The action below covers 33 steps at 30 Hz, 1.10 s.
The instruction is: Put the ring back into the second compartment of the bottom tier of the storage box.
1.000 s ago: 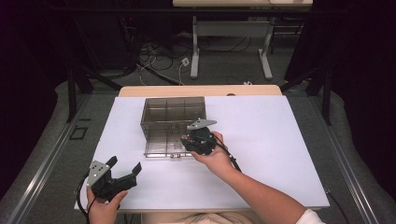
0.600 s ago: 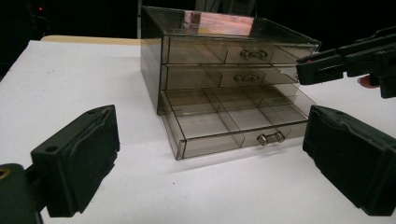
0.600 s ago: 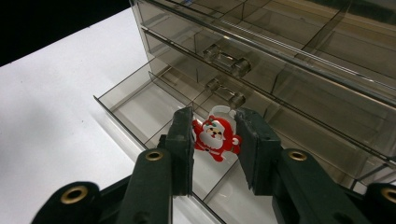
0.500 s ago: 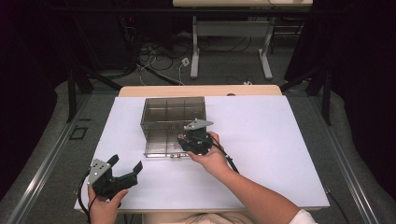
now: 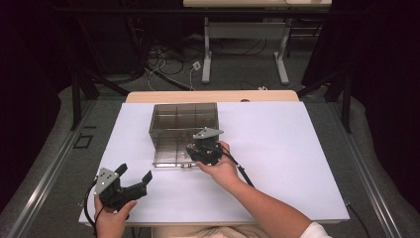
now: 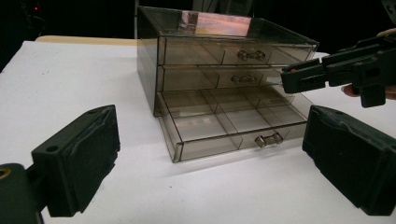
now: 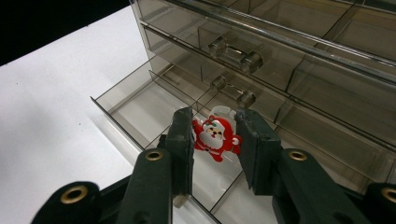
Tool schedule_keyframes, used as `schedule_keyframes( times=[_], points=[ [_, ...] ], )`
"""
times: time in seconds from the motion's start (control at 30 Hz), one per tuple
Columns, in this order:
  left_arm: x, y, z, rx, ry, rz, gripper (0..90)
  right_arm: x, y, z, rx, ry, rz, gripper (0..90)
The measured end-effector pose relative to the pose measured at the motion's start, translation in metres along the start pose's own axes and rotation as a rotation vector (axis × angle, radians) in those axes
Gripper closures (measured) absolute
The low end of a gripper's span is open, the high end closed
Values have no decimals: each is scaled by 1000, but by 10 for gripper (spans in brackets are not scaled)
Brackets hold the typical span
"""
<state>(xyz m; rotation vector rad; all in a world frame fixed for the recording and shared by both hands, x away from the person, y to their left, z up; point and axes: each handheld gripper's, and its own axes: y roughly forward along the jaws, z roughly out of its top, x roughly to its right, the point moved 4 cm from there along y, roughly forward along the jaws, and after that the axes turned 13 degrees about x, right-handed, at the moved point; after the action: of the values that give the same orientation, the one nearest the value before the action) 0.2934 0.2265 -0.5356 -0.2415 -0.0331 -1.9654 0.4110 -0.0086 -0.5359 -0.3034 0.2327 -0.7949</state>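
A clear smoky plastic drawer chest stands near the middle of the white table, three drawers high, with its bottom drawer pulled out toward the person. That drawer is split into compartments by thin walls, and those I can see look bare.

The right gripper hangs over the open drawer. From its own camera, a small red Santa figure sits between the two jaws, which stand narrowly apart around it — whether they are pinching it or it has already slipped free into the compartment below, I cannot tell. The figure is over the drawer, just in front of the middle drawer's handle.

The left gripper rests low at the near left corner of the table, well apart from the chest, jaws wide and holding nothing.

My guess is that the step in hand is putting the Santa into the drawer. Next would come letting it drop cleanly inside one compartment — not across a divider — then lifting the gripper clear and pushing the drawer shut by its handle.
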Motion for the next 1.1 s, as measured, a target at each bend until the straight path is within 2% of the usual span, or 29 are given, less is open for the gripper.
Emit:
schedule_keyframes(
  times=[0.23,0.43,0.47,0.53,1.1],
  points=[
    [0,0,0,1,1,0,43,0,5,-4,-4,23,2,675],
    [0,0,0,-1,-1,-1,43,-2,10,-9,-15,3,-1,675],
    [0,0,0,-3,-1,-1,43,-3,10,-10,-35,-3,-5,675],
    [0,0,0,-3,-1,-2,43,-3,12,-12,-25,-8,-2,675],
    [0,0,-1,-4,-2,-2,43,-4,18,-19,-49,-14,-8,671]
  ],
)
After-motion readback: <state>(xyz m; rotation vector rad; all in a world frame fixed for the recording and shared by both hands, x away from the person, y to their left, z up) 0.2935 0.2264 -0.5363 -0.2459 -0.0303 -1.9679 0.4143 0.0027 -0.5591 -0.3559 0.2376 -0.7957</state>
